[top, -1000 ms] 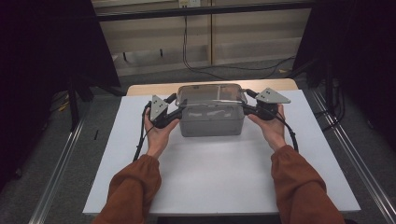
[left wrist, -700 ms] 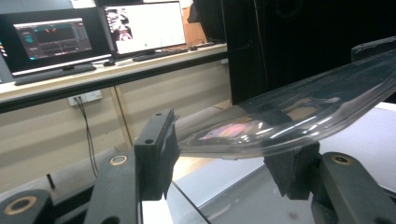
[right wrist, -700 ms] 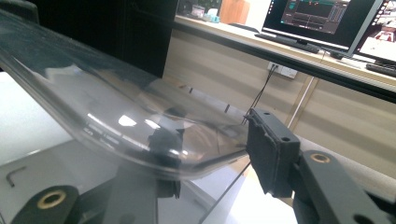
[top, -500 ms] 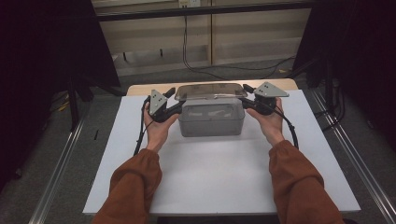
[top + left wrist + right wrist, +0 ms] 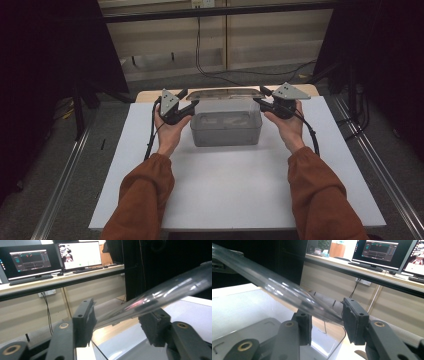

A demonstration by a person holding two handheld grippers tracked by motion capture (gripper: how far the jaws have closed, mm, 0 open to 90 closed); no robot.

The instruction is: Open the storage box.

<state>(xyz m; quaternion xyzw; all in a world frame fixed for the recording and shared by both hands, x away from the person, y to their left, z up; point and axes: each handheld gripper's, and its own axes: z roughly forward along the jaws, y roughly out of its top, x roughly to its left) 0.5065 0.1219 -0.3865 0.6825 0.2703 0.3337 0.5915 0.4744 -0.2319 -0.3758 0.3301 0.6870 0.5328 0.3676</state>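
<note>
A clear plastic lid [image 5: 226,93] hangs between the two grippers, lifted just above the clear box [image 5: 226,127] it belongs to, which stands on the white worktop [image 5: 235,190] directly below and between them. The left gripper [image 5: 186,106] has the lid's left end; in the left gripper view the lid's edge [image 5: 140,305] runs up and away from between the two jaws, which stand fairly wide with the rim lying in the gap, so it looks cradled there, and whether the pads press on it I cannot tell. The right gripper [image 5: 262,99] has the opposite end; in the right gripper view the lid's corner [image 5: 322,310] sits between its jaws, which are also parted, and the lid stretches off toward the other gripper.

The lid looks light, thin and stiff enough to stay flat across the span, though a long sheet like this may flex or twist if one end is raised ahead of the other. Its surface is glossy and likely slick against the jaws, so a hold on the raised rim at the short ends, where each gripper is now, seems safest. With a loose hold it could slide out if tilted; keeping both ends level matters.
</note>
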